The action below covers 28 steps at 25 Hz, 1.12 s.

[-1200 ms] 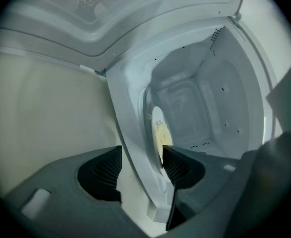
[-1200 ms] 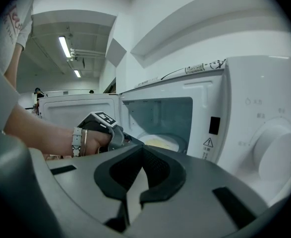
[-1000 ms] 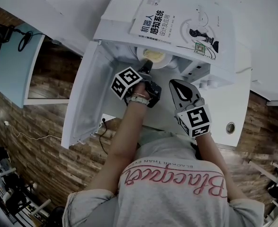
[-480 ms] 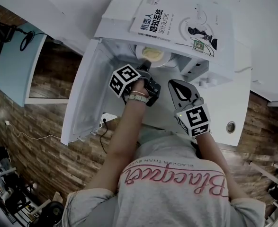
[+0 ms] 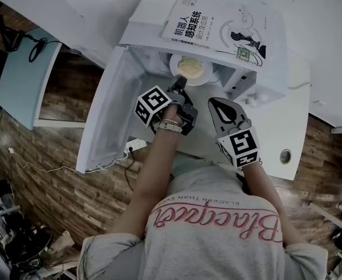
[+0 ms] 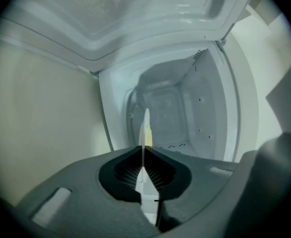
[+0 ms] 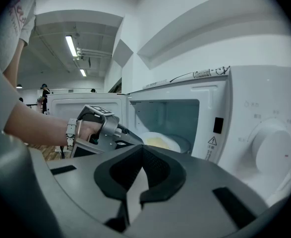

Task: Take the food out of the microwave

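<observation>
A white plate (image 5: pixel 204 74) with pale yellow food (image 5: pixel 190 67) sits just inside the open microwave (image 5: pixel 264 74). My left gripper (image 5: pixel 180 82) reaches into the opening and is shut on the plate's near rim. In the left gripper view the plate (image 6: pixel 145 128) shows edge-on, pinched between the pads of the left gripper (image 6: pixel 143 150). My right gripper (image 5: pixel 216 102) hangs outside, in front of the microwave, shut with nothing in it. The right gripper view looks past the right gripper (image 7: pixel 142 147) at the plate (image 7: pixel 167 143) in the cavity.
The microwave door (image 5: pixel 109 115) stands swung open to the left. A book (image 5: pixel 217 31) lies on top of the microwave. The control knob (image 7: pixel 270 150) is on its right front panel. The white counter (image 5: pixel 287 139) holds the microwave; brick-pattern floor lies below.
My left gripper has edged in at the plate's rim and sits slightly higher. The right gripper has stayed where it was.
</observation>
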Available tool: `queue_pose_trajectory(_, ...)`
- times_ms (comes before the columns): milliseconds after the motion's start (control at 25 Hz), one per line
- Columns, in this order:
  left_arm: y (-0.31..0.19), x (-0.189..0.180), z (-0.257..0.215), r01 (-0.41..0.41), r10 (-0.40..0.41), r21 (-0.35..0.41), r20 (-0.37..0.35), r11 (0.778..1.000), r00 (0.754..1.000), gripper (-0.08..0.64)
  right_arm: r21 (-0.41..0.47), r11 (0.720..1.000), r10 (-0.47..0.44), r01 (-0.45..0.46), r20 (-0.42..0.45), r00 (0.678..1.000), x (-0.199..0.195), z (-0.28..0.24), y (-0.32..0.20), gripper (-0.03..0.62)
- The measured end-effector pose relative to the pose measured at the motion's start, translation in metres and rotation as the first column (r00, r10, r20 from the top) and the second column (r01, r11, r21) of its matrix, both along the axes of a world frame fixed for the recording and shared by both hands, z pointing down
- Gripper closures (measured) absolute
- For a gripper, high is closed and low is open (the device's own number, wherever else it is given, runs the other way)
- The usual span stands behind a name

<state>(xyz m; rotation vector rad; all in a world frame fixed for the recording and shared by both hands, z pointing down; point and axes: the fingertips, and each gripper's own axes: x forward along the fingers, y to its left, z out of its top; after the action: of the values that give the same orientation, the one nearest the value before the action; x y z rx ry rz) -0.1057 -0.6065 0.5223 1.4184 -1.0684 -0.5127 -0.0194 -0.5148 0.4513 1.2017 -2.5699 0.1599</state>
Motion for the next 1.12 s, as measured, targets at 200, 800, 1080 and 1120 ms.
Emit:
queue_pose_trajectory(200, 0.016, -0.002, -0.005, 0.011, -0.01, 0.04, -0.021, 0.999, 1.0, 0.541, 0.018, 1.0, 0.008, -0.008, 0.006, 1.0, 0.002, -0.003, 0.002, 0.583)
queue_pose_trajectory(800, 0.074, -0.001, -0.035, 0.044, -0.037, 0.089, -0.072, 0.995, 0.997, 0.541, 0.072, 0.997, 0.03, -0.034, 0.059, 0.998, 0.013, -0.033, 0.025, 0.584)
queue_pose_trajectory(1080, 0.102, -0.009, -0.049, 0.086, -0.075, 0.114, -0.094, 0.99, 0.993, 0.541, 0.088, 0.996, 0.003, -0.009, 0.07, 0.998, 0.013, -0.047, 0.042, 0.584)
queue_pose_trajectory(1120, 0.107, -0.008, -0.051, 0.089, -0.078, 0.114, -0.098, 0.99, 0.992, 0.541, 0.088, 0.996, 0.0, -0.007, 0.072, 0.997, 0.012, -0.048, 0.045, 0.584)
